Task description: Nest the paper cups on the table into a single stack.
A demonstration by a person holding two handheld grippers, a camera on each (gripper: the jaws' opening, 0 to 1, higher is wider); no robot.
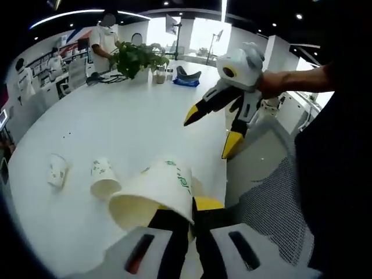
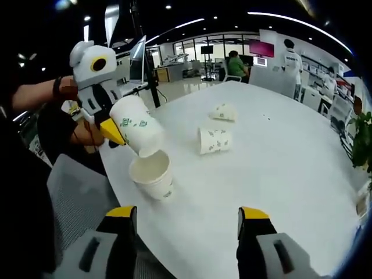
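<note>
Across both views a large white table (image 2: 302,168) is being shown, curving away toward an office background where people are seen standing and sitting. On its far end, in the left gripper view, a potted plant (image 1: 138,57) and a dark blue item (image 1: 187,77) are being displayed.

Near the table's edge, in the right gripper view, the left gripper (image 2: 114,132) is being seen with its yellow-tipped jaws closed on a tilted paper cup (image 2: 138,132), whose mouth is being held just above an upright paper cup (image 2: 152,174) standing on the table; whether the two are touching cannot be told. In the left gripper view the gripped cup (image 1: 152,195) is being seen between that gripper's own jaws.

The right gripper (image 2: 188,218) is being held with its jaws spread wide and nothing between them; it is also being seen in the left gripper view (image 1: 211,132), raised by the table's edge.

Farther out on the table, two more paper cups are being shown lying on their sides, well apart from the upright one: a nearer one (image 2: 214,140) and a farther one (image 2: 224,111).
</note>
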